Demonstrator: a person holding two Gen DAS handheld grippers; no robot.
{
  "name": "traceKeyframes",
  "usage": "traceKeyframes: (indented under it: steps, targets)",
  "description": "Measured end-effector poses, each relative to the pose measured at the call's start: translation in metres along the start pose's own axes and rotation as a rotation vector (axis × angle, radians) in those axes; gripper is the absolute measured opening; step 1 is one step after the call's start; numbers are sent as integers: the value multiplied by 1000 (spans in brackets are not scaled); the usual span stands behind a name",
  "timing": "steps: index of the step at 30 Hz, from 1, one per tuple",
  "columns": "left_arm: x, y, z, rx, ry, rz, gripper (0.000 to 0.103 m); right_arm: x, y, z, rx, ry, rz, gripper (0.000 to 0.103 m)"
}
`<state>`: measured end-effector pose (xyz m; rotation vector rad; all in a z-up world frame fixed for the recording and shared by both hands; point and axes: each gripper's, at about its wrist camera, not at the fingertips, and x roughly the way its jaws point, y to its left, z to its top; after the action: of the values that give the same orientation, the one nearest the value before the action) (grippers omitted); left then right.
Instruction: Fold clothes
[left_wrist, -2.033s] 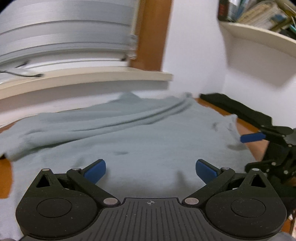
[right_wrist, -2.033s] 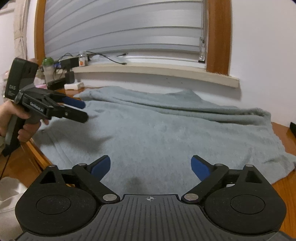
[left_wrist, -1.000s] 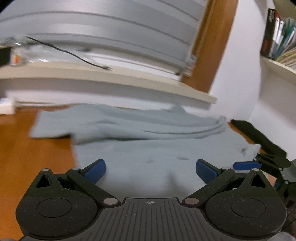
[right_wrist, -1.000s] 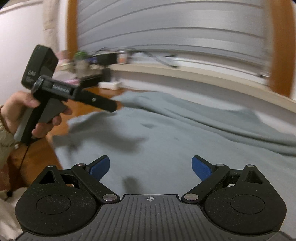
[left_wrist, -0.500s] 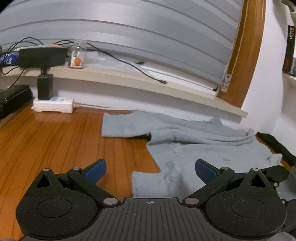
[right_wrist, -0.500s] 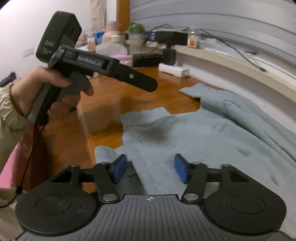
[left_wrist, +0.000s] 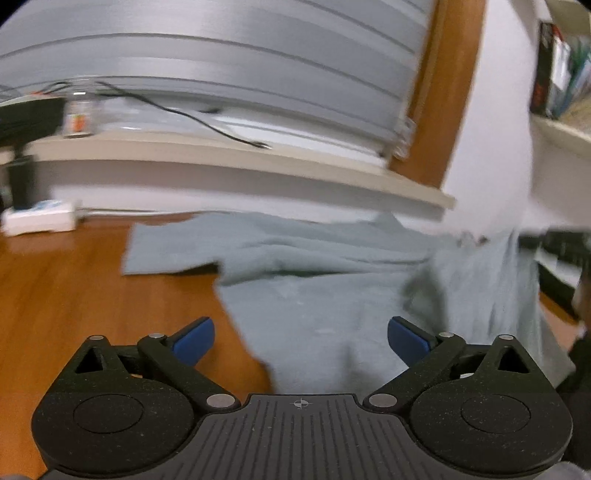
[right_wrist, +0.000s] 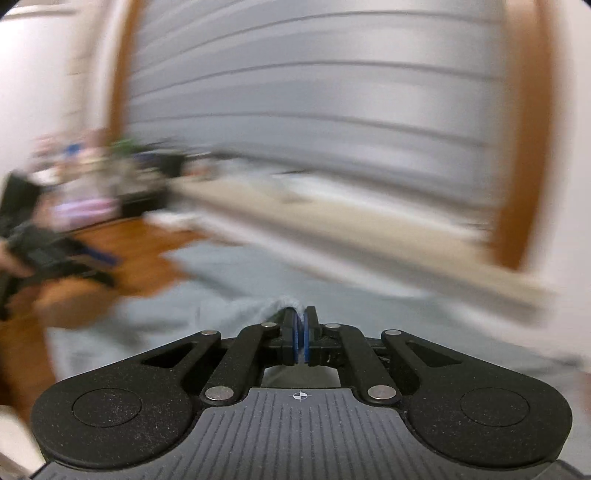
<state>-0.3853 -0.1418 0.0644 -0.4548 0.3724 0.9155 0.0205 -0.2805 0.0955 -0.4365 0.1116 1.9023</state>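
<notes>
The grey-blue sweater (left_wrist: 332, 295) lies spread on the wooden table (left_wrist: 74, 295) below the window sill (left_wrist: 221, 162). The right gripper (right_wrist: 302, 328) has just clamped its jaws together on a bunched edge of the sweater, tilted slightly downward toward the sill. The left gripper (left_wrist: 299, 334), jaws spread wide and holding nothing, hovers over the sweater's near edge, angled down.

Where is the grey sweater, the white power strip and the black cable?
grey sweater (left_wrist: 332, 302), left wrist view, flat middle part.
white power strip (left_wrist: 38, 219), left wrist view, its top.
black cable (left_wrist: 207, 123), left wrist view, mid-length on the sill.
</notes>
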Motion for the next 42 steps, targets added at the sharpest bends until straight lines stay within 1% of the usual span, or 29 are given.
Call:
traceKeyframes:
  steps: [4, 6, 7, 8, 9, 10, 12, 13, 14, 15, 16, 19, 21, 22, 25, 26, 28, 30, 32, 35, 38, 42]
  targets:
    - [28, -29, 12, 69, 26, -43, 99, -75, -108, -9, 8, 5, -352, 3]
    - [42, -42, 19, 98, 36, -64, 99, -107, -152, -18, 13, 28, -530, 3]
    - [49, -49, 23, 111, 43, -73, 99, -122, -173, -23, 14, 44, -618, 9]
    - [57, -55, 27, 121, 51, -80, 100, -128, -185, -29, 27, 59, -652, 16]
    - [65, -61, 29, 132, 60, -85, 100, -128, -190, -37, 51, 73, -644, 22]
    - [73, -67, 32, 144, 70, -91, 101, -128, -195, -45, 74, 88, -637, 30]
    - [88, -76, 35, 162, 94, -105, 101, -128, -206, -61, 121, 117, -621, 31]
    - [95, -79, 35, 169, 109, -109, 101, -121, -204, -68, 136, 127, -596, 31]
    - [102, -82, 34, 175, 123, -111, 101, -111, -198, -75, 144, 135, -558, 33]
    - [108, -83, 33, 181, 136, -108, 101, -98, -191, -80, 157, 140, -504, 35]
    - [113, -84, 31, 186, 149, -105, 101, -84, -183, -85, 176, 144, -436, 40]
    - [121, -82, 25, 197, 182, -85, 101, -45, -155, -90, 209, 156, -255, 41]
    - [124, -78, 21, 200, 200, -73, 101, -23, -132, -85, 192, 169, -173, 42]
    - [124, -75, 20, 200, 207, -68, 101, -14, -121, -80, 172, 176, -161, 44]
    - [126, -69, 16, 203, 215, -58, 101, 7, -95, -68, 107, 197, -182, 48]
    - [126, -68, 14, 205, 215, -56, 101, 12, -95, -67, 120, 194, -170, 51]
    - [126, -67, 14, 208, 212, -57, 102, 13, -99, -72, 157, 211, -110, 51]
    - [125, -66, 14, 211, 209, -58, 102, 22, -101, -79, 166, 255, -80, 51]
    - [126, -66, 14, 218, 208, -54, 102, 30, -99, -88, 164, 284, -83, 51]
    - [130, -64, 16, 239, 214, -44, 101, 38, -103, -96, 170, 305, -93, 51]
    - [138, -65, 19, 290, 229, -26, 103, 39, -109, -100, 196, 296, -84, 53]
    - [140, -62, 21, 294, 231, -34, 103, 41, -115, -102, 219, 293, -110, 53]
